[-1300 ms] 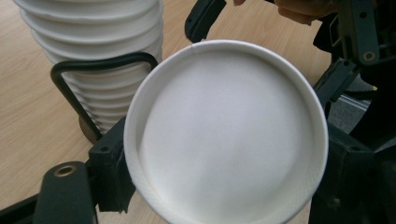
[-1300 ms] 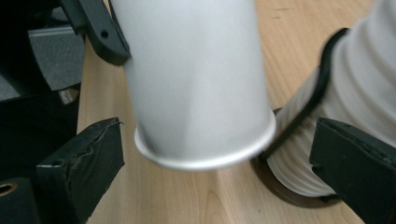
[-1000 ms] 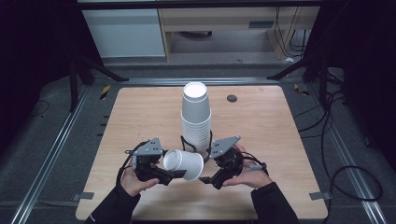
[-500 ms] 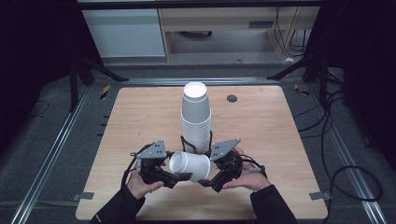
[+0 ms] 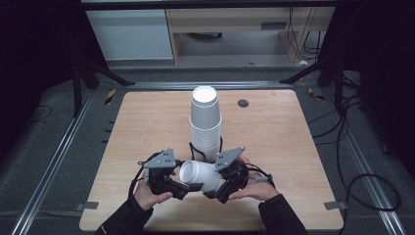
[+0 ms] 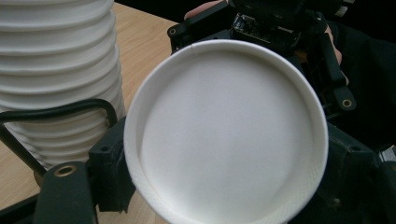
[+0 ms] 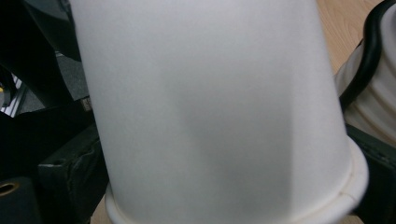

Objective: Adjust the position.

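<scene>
At the near edge of the wooden table (image 5: 147,127), a single white paper cup (image 5: 199,176) is being held on its side between two grippers, just above the tabletop. Its closed bottom is being pointed toward the left gripper (image 5: 177,188), and its wider rim end is being pointed toward the right gripper (image 5: 215,191).

In the left gripper view, the round bottom of the cup (image 6: 226,130) is being seen between the two black jaws, which are being kept wide on either side of it. They are looking pressed on the cup, pinching it.

In the right gripper view, the cup's side wall (image 7: 210,112) is being seen very close, with the rolled rim low down. The right jaws have just been closing a little, with the cup between them. If the pads are pressing on the cup cannot be told, because they are being hidden by it.

Just behind the held cup, a tall stack of white cups (image 5: 205,125) is being kept upright in a black wire holder (image 5: 193,147). Farther back, a small dark round spot (image 5: 242,103) is being seen on the table.
</scene>
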Motion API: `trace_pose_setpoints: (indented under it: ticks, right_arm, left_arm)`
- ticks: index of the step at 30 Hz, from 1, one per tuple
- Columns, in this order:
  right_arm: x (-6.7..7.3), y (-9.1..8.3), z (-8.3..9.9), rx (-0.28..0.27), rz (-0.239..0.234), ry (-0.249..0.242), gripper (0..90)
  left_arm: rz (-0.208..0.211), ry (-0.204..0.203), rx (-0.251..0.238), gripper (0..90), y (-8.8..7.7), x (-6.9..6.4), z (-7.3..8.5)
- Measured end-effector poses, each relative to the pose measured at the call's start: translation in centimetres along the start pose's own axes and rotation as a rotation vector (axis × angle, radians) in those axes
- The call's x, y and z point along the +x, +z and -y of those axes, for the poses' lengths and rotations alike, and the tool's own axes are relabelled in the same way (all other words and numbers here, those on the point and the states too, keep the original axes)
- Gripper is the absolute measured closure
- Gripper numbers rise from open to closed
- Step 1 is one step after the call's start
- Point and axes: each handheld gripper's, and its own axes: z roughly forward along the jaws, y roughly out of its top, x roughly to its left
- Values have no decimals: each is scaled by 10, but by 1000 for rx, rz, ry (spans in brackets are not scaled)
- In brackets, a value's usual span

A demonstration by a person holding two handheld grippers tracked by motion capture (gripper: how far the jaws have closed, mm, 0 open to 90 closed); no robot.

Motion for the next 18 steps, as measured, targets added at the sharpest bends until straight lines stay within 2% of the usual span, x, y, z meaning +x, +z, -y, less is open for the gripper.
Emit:
trace_pose_setpoints:
  ticks: [11,18]
  right_arm:
    - [-1,1,1,-6,-5,-13,90]
    - [-1,0,1,-3,-11,-2,98]
  left_arm:
    - [-2,6,8,207,1,0,0]
    - [-2,1,11,204,1,0,0]
